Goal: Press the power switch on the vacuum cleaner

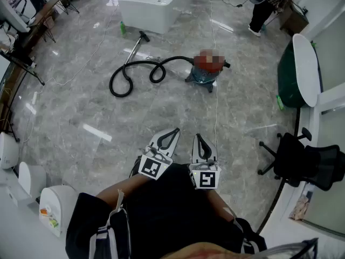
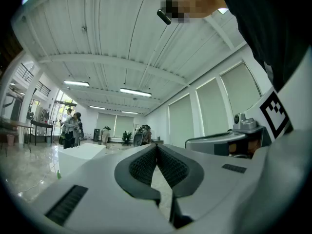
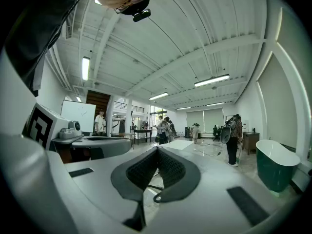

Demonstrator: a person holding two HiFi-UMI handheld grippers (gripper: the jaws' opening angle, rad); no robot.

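1. Holding both grippers low and close to my body, side by side, tips aimed forward over the glossy grey marble floor [image 1: 81,107].
2. Left gripper [image 1: 171,135] [image 2: 157,149]: my two fingers are pressed together at the tips. The ribbed dark pads meet with nothing pinched between them.
3. Right gripper [image 1: 200,141] [image 3: 157,151]: same here, fingers closed tip to tip and empty.
4. The red-and-teal canister vacuum cleaner [image 1: 202,75] stands on the floor straight ahead, well apart from both grippers. Its top is blurred, so I can't make out the power switch.
5. The vacuum's black ribbed hose [image 1: 126,74] lies in loops on the floor to its left. It joins a thin metal wand [image 1: 133,50] that points toward a white rectangular block [image 1: 153,7] farther off.
6. A thin white cable [image 1: 216,107] runs along the floor past the vacuum's right side toward me.
7. A dark green tub with a white rim [image 1: 285,85] sits at the far right. A black wheeled office chair [image 1: 302,161] stands nearer me on that side.
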